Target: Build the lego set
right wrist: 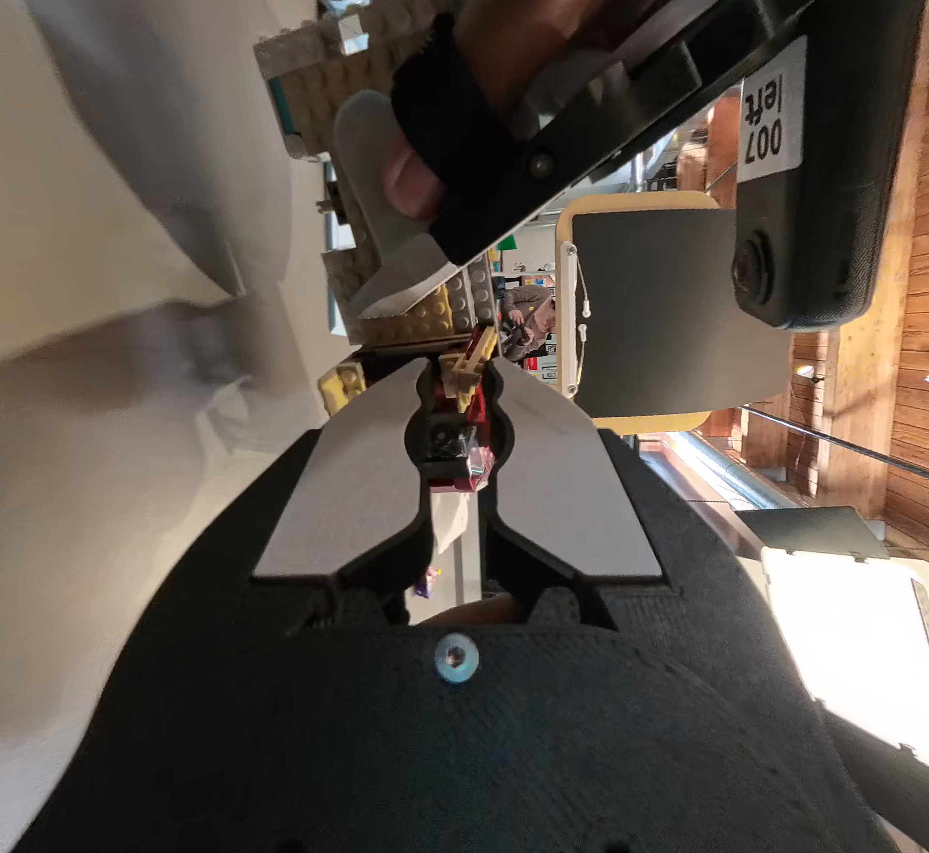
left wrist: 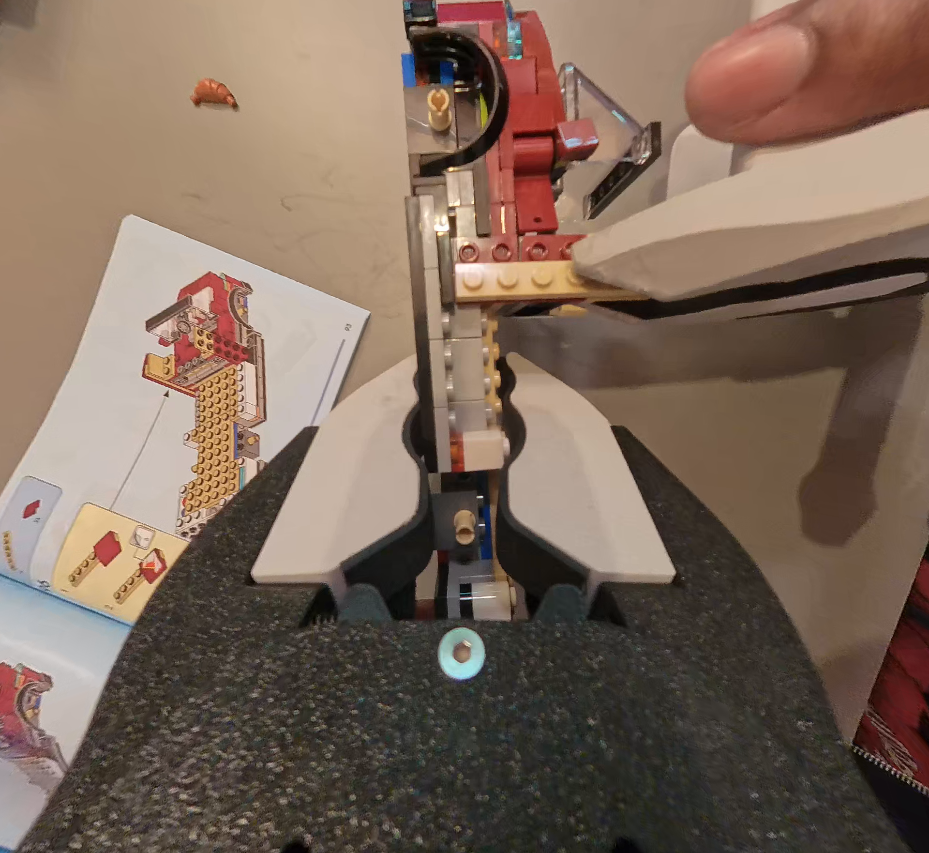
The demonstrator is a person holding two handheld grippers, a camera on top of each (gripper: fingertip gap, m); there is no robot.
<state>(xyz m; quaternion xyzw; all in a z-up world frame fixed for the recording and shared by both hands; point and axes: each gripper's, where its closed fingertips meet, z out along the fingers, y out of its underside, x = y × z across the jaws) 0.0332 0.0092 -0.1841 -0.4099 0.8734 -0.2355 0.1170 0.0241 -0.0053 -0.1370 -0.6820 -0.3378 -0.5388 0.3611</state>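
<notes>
The left gripper [left wrist: 460, 406] is clamped on the upright grey-and-tan brick model [left wrist: 465, 275]; the right gripper [right wrist: 460, 396], entering crosswise, grips its tan plate [left wrist: 518, 280] projecting sideways above the instruction booklet [left wrist: 151, 426].

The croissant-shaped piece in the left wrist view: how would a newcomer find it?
Start at the open instruction booklet on the beige table, then look beyond its far corner. The small brown croissant piece lies alone there, left of the brick model, curved and stud-free unlike the blocky bricks.

Brick model [left wrist: 467, 235] stands between booklet [left wrist: 166, 376] and right claw [left wrist: 593, 275].
</notes>
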